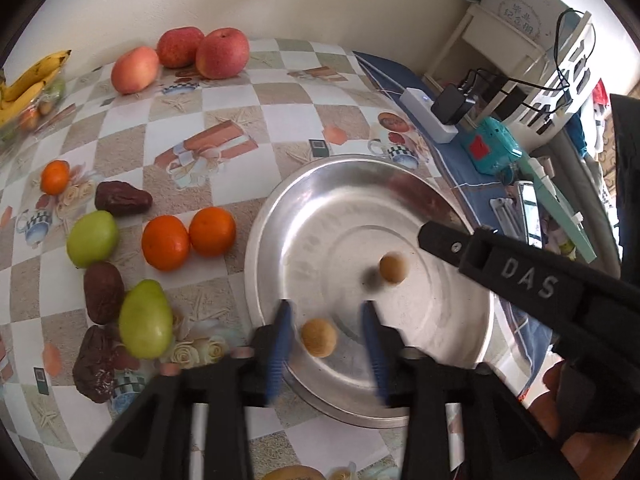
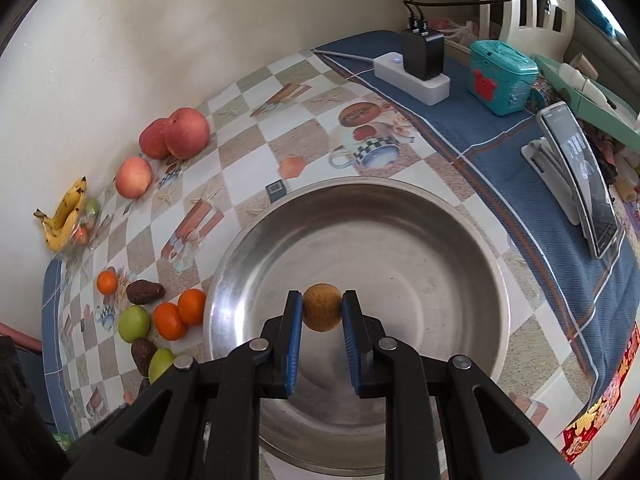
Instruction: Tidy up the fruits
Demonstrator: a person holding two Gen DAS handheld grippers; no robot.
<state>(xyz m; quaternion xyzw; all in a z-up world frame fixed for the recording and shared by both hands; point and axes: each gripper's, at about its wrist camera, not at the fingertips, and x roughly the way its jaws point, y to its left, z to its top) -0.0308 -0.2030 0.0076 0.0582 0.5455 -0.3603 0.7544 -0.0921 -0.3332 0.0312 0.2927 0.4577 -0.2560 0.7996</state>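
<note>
A steel bowl (image 1: pixel 256 240) (image 2: pixel 224 264) stands on the checked tablecloth. My left gripper (image 1: pixel 327 320) hangs open over its near side. A small round brown fruit (image 1: pixel 319 337) lies between the blue pads without touching them. My right gripper (image 2: pixel 322 308) is shut on a second small brown fruit (image 2: pixel 322 307) above the bowl's middle. In the left wrist view that fruit (image 1: pixel 393 267) shows just off the right gripper's finger (image 1: pixel 440 242), with its shadow on the bowl floor. Left of the bowl lie oranges (image 1: pixel 166 244), green fruits (image 1: pixel 93 238), dark dates (image 1: pixel 122 199), apples (image 1: pixel 222 58) and bananas (image 1: pixel 28 80).
A wall runs behind the table. On the blue cloth to the right sit a white power strip (image 2: pixel 412 74) with a black charger, a teal box (image 2: pixel 502 76) and a phone on a stand (image 2: pixel 580 176). A white shelf unit stands beyond them.
</note>
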